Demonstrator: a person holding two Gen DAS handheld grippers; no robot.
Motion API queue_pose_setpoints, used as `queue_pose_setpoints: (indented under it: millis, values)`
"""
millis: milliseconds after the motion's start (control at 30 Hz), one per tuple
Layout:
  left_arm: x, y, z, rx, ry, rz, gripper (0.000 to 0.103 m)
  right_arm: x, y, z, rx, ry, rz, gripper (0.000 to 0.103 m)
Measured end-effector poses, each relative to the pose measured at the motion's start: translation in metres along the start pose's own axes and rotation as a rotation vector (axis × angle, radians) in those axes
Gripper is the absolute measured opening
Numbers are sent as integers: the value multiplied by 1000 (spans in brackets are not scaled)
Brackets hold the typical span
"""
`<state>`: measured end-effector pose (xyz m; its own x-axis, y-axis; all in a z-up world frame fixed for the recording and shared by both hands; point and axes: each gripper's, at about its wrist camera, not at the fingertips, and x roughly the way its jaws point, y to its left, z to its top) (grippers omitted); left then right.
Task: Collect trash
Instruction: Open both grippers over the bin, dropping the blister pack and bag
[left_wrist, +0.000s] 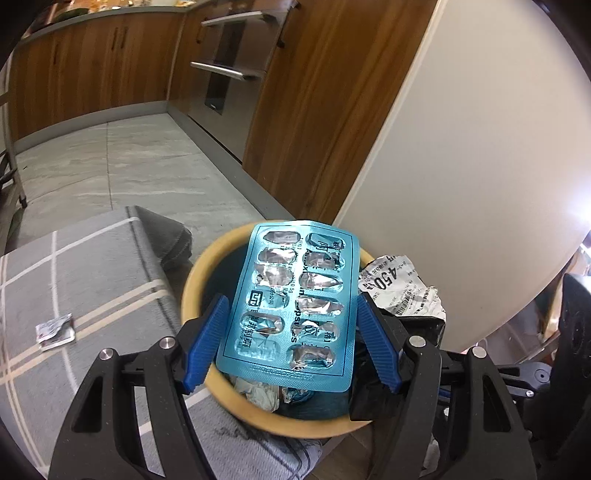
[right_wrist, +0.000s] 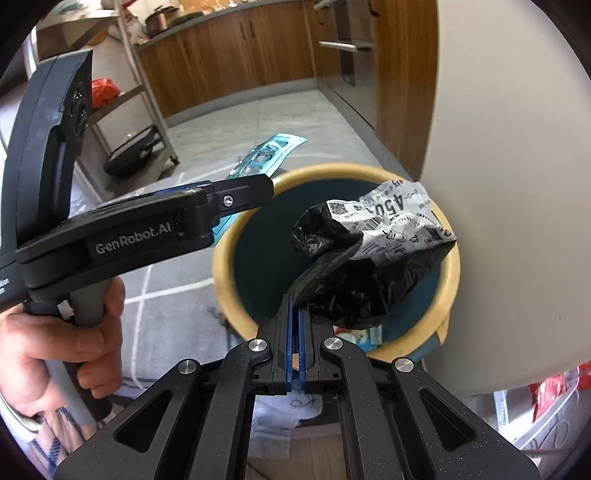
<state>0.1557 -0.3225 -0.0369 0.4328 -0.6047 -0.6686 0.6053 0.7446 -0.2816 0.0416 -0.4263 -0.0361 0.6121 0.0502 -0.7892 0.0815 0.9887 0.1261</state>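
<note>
My left gripper (left_wrist: 291, 306) is shut on a blue blister pack (left_wrist: 291, 295) with burst foil pockets, its blue pads pressing on the pack's two long edges. The pack hangs over a round bin (left_wrist: 192, 288) with a pale wooden rim and a dark inside. In the right wrist view my right gripper (right_wrist: 295, 308) is shut on a crumpled black plastic bag with a white shipping label (right_wrist: 369, 258), held above the bin's (right_wrist: 221, 273) opening. The left gripper (right_wrist: 236, 199) reaches in from the left there, gripped by a hand (right_wrist: 55, 332). Crumpled paper (left_wrist: 262, 395) lies inside the bin.
A small torn wrapper (left_wrist: 55, 330) lies on the grey checked rug (left_wrist: 92, 277) left of the bin. A big white curved surface (left_wrist: 461, 147) rises right behind the bin. Wooden kitchen cabinets (left_wrist: 110, 66) and an oven stand beyond the tiled floor. A metal rack (right_wrist: 147, 92) stands at the left.
</note>
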Motion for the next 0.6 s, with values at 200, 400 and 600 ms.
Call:
queue_pose_setpoints:
  millis: [200, 400, 600]
  values:
    - [26, -5, -2, 12, 52, -7, 70, 12, -28, -3, 116, 56, -57, 7]
    - [48, -9, -6, 18, 100, -13, 70, 5, -38, -4, 169, 39, -92, 16]
    - [47, -7, -7, 28, 91, 2, 81, -5, -39, -3, 191, 4, -111, 32]
